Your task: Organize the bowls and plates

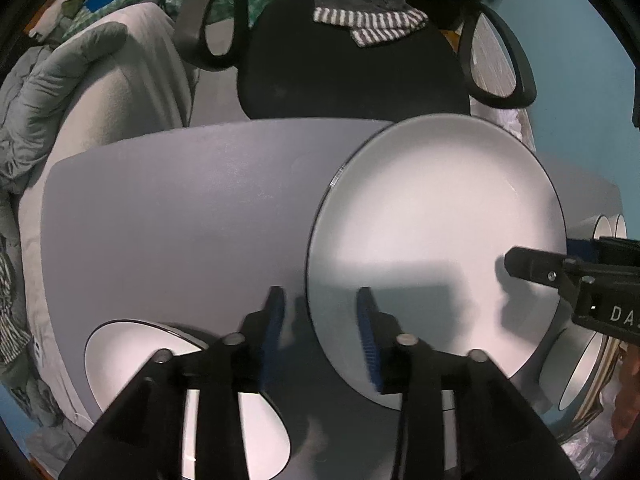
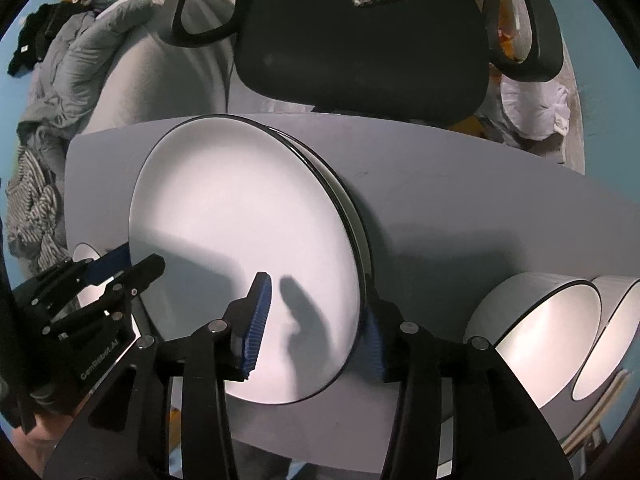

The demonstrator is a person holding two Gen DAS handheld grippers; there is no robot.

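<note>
Right wrist view: right gripper (image 2: 316, 320) jaws apart, straddling rim of top white plate (image 2: 240, 240) on plate stack, grey table (image 2: 460, 208). Left gripper (image 2: 124, 266) jaws apart at opposite rim. Two bowls (image 2: 540, 320) just right.

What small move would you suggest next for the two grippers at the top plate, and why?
Probably close the right gripper: its open fingers straddle the top plate's rim, as do the left gripper's, and neither grips yet.
</note>
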